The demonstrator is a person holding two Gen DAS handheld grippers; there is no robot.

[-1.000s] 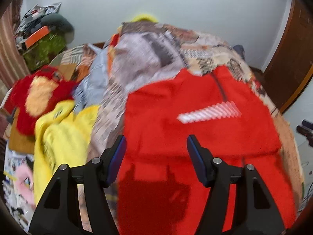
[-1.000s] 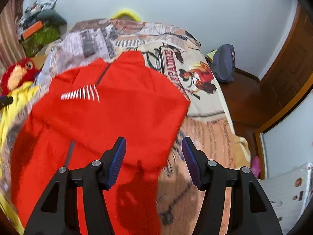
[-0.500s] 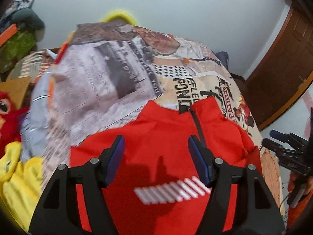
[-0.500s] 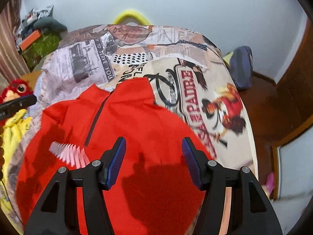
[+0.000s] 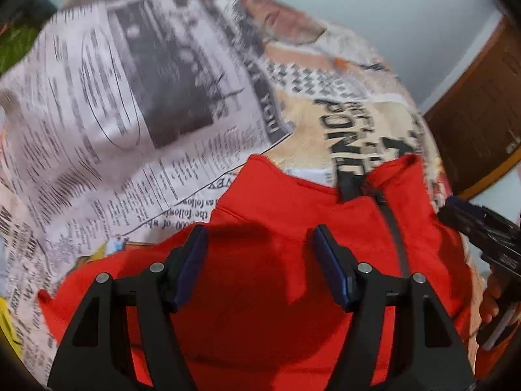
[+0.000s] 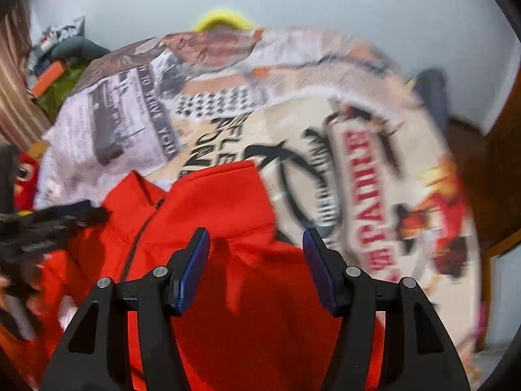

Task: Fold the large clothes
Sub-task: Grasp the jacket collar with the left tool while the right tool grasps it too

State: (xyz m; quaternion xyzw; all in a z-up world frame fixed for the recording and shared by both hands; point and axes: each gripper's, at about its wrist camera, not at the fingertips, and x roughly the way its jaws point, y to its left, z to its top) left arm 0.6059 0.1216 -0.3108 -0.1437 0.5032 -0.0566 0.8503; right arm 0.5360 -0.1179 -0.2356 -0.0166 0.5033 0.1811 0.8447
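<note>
Red zip-neck fleece pullover (image 5: 286,228) with a stand-up collar and dark zipper lies flat, collar pointing away from me. It rests on a bed covered by a newspaper-print blanket (image 5: 130,104), pale wall and brown wooden door (image 5: 482,123) beyond. My left tongs (image 5: 259,244) and right tongs (image 6: 255,244) both gape apart above its shoulders, clamping nothing.

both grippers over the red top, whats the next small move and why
Probably lower both and close on the shoulders. The left gripper and right gripper both hang open above the red top, which lies flat on the bedspread with nothing gripped yet.
</note>
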